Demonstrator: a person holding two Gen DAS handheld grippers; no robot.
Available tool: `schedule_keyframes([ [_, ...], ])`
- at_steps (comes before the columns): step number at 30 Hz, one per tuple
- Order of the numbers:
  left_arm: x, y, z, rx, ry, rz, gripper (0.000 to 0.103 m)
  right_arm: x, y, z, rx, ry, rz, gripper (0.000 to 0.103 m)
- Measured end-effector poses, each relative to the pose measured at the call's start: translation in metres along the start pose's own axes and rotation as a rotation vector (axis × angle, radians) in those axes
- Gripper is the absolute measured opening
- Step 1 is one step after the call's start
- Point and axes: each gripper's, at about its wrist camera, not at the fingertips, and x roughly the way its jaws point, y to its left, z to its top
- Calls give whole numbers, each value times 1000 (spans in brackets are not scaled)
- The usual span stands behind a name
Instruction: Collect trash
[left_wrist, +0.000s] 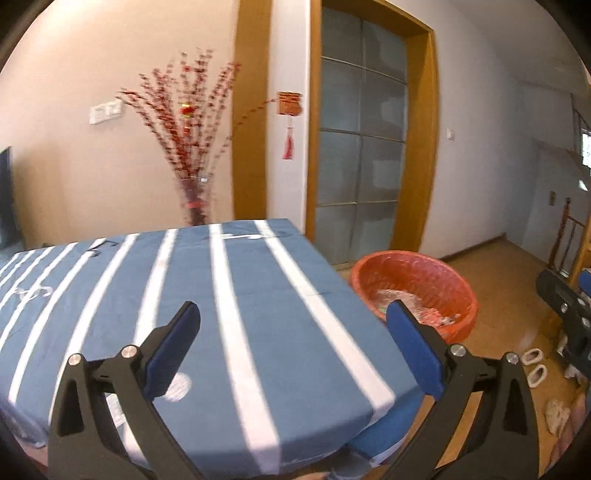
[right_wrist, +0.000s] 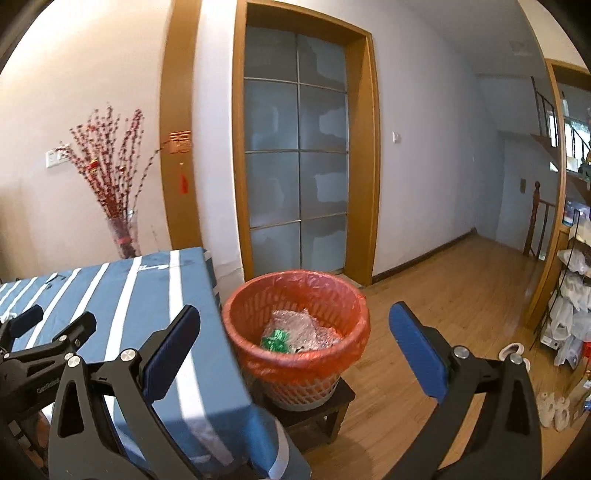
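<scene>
Both sets of tongs spread wide, nothing between the pads. Left gripper (left_wrist: 293, 334) hanging over the blue-and-white striped tablecloth (left_wrist: 229, 332), right gripper (right_wrist: 295, 336) off past the table's edge, aimed at the trash basket (right_wrist: 297, 363). Also visible at the far left of the right wrist view: the left gripper (right_wrist: 35, 325) over the cloth, partly cut off by the frame.

Basket lined with an orange-red bag, sitting on a small dark wooden stool (right_wrist: 325, 413) just beside the table corner. Inside: crinkly clear plastic (right_wrist: 303, 328) plus something green (right_wrist: 276, 339), too crumpled to identify. From the left wrist view, only part of the basket (left_wrist: 413, 280) showing, near rim hidden behind the table and a blue pad (left_wrist: 413, 350).

Small pale round thing (left_wrist: 180, 386) on the cloth by the left finger, half covered, hard to make out. Red-berry branches in a vase (left_wrist: 194, 199) behind the table, blurry. Light slippers (left_wrist: 533, 365) on the wooden floor, far right.
</scene>
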Motion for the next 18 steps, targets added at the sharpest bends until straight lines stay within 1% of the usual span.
schedule_keyframes([
  [2, -12, 7, -10, -5, -10, 36, 99, -8, 2, -8, 12, 3, 13, 101],
  [8, -38, 15, -32, 7, -37, 92, 99, -20, 9, -23, -1, 12, 9, 101],
  [12, -43, 20, -38, 4, -33, 104, 99, -23, 15, -32, -8, 33, 14, 101],
  [18, -42, 28, -48, -18, 1, 125, 99, -24, 18, -43, -20, 60, 5, 101],
])
